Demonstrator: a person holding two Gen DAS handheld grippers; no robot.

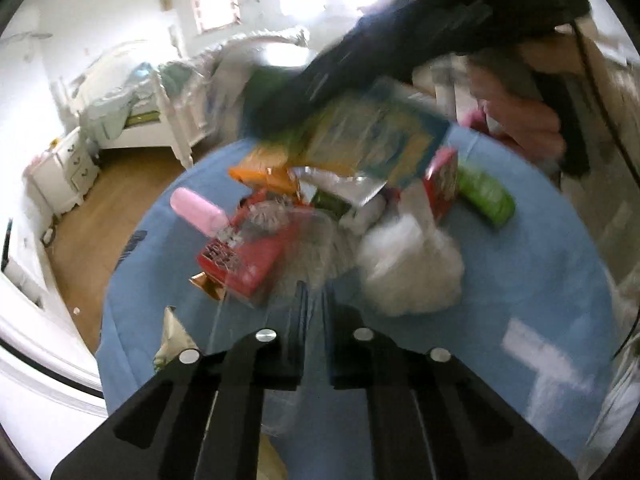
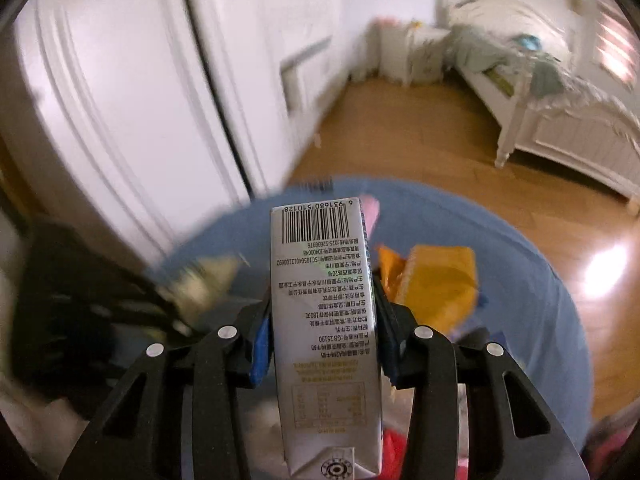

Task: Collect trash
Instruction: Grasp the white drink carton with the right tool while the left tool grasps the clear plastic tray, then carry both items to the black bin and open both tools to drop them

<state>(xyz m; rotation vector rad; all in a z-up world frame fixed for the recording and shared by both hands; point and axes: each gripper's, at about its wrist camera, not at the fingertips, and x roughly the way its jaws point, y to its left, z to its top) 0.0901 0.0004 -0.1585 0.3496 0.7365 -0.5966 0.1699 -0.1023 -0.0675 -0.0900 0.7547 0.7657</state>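
Between the black fingers of the right gripper (image 2: 324, 312) stood a grey milk carton (image 2: 324, 320), and the pads pressed on both of its narrow sides. Its long axis ran along the fingers, with the barcode end pointing away from the camera. It was held above the round blue bench (image 2: 520, 300), over an orange snack bag (image 2: 436, 280).

The left gripper (image 1: 314, 300) was closed, with clear film, perhaps a plastic bag (image 1: 288, 264), blurred around its tips; I cannot tell if it was pinched. Just ahead of it lay a red packet (image 1: 244, 256), crumpled white tissue (image 1: 408, 268), a pink tube (image 1: 196, 210) and a green bottle (image 1: 486, 196).

So 1 piece was in hand, and the left gripper was the nearer one to the pile.
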